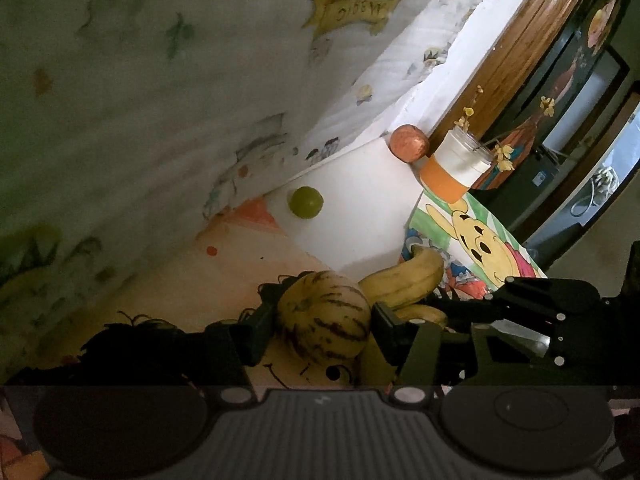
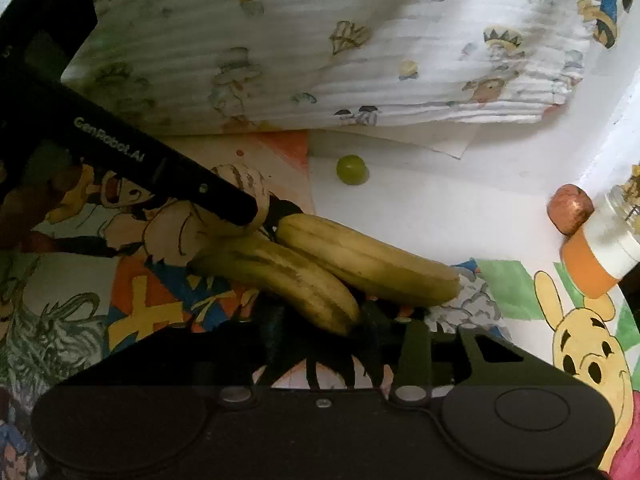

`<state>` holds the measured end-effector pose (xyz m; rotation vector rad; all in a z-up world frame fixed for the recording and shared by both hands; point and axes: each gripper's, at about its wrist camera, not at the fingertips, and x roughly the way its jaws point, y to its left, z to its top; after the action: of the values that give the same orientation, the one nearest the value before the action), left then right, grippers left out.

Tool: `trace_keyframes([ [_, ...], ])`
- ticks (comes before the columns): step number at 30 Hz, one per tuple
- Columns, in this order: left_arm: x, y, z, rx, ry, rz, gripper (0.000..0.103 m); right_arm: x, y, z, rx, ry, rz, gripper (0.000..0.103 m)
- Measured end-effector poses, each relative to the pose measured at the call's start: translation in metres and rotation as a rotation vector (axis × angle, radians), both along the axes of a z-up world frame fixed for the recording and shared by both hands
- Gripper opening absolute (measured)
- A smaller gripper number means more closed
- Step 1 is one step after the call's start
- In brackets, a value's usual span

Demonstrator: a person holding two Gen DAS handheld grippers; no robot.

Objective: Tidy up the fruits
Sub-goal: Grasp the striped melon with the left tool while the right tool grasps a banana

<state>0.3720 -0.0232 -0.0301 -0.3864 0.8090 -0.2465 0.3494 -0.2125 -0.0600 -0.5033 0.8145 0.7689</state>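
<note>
A: Left gripper (image 1: pixel 324 326)?
B: Jaws clenched on the striped melon (image 1: pixel 323 315), near side, left of the bananas (image 2: pixel 328 268).
A: Right gripper (image 2: pixel 322 334)?
B: Jaws clamp one banana's tip. Green fruit (image 2: pixel 351 169) and apple (image 2: pixel 570 209) lie farther off.

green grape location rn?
The green grape lies alone on the white sheet, beyond the bananas and just below the folded printed cloth; the apple sits far to its right, in the right wrist view.
</note>
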Motion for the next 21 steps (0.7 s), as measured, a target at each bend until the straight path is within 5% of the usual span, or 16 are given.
trace_keyframes([
  [12, -0.021, 0.007, 0.004, 0.034, -0.004, 0.004, 0.057, -0.05, -0.01, 0.013, 0.016, 0.048, 0.069, 0.045],
  [21, -0.031, 0.01, 0.005, 0.05, -0.012, 0.003, 0.057, -0.048, -0.003, 0.014, 0.032, -0.005, 0.146, 0.071],
])
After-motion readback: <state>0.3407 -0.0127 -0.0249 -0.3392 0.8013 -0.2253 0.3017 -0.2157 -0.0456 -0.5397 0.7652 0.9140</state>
